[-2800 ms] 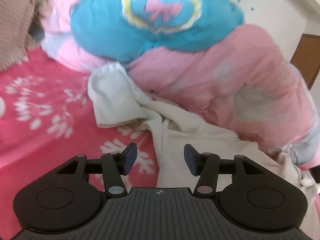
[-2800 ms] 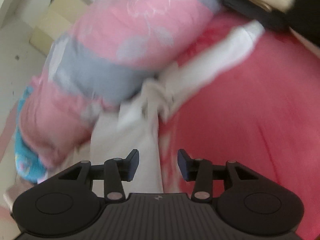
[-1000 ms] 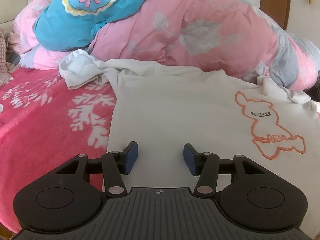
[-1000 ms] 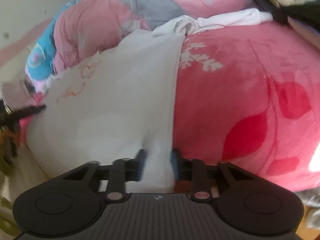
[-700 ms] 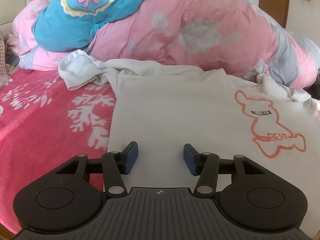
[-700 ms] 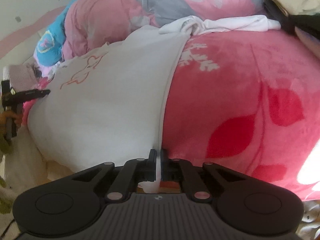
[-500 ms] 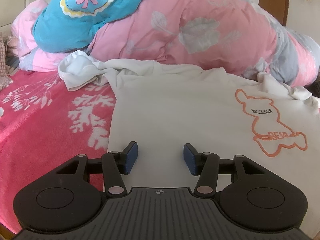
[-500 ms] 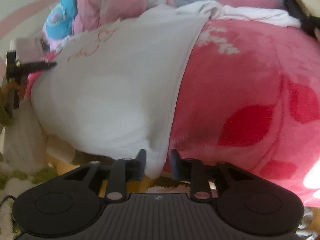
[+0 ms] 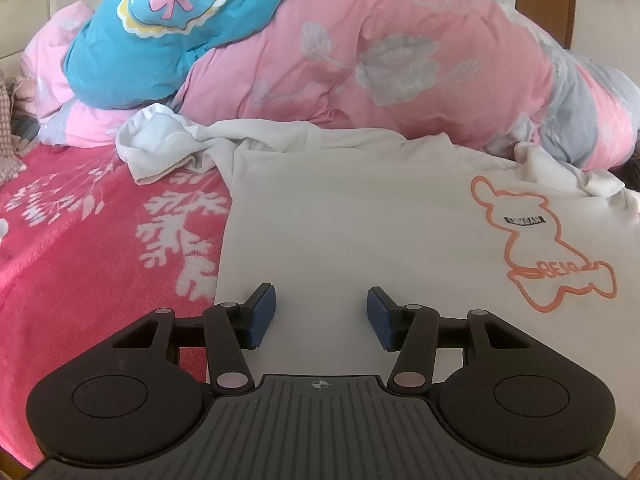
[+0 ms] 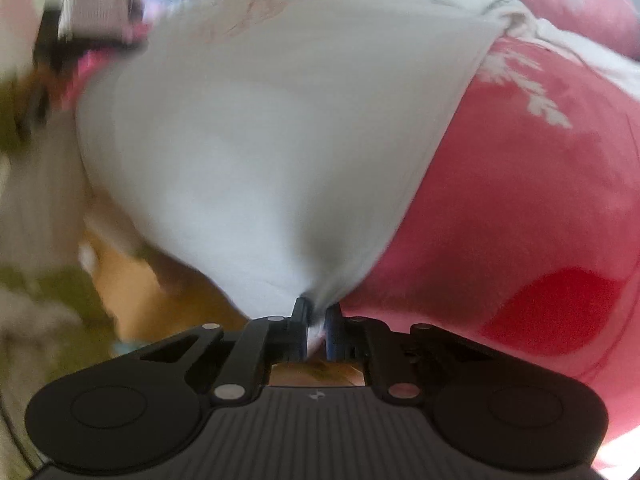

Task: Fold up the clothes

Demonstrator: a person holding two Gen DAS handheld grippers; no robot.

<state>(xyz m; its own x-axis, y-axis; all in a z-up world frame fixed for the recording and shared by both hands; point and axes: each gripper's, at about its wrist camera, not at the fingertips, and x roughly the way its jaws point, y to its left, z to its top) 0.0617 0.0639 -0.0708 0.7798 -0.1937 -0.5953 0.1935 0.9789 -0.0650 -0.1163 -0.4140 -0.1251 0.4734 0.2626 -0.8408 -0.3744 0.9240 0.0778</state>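
Now the right gripper [image 10: 316, 322] pinches the hem of the smooth cream shirt [image 9: 360, 216], bunching it. Above the shirt, the left gripper [image 9: 322, 316] hovers spread wide beside the fuzzy pink blanket [image 9: 80, 232].

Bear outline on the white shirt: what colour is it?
Orange, with a small black label inside the bear outline on the white shirt; clearest in the left wrist view.

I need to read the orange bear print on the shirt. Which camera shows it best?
The left wrist view: the bear print lies sharp and unobstructed on the white shirt, right of the open left tongs. The right wrist view shows only faint, motion-blurred orange marks near the shirt's far edge.
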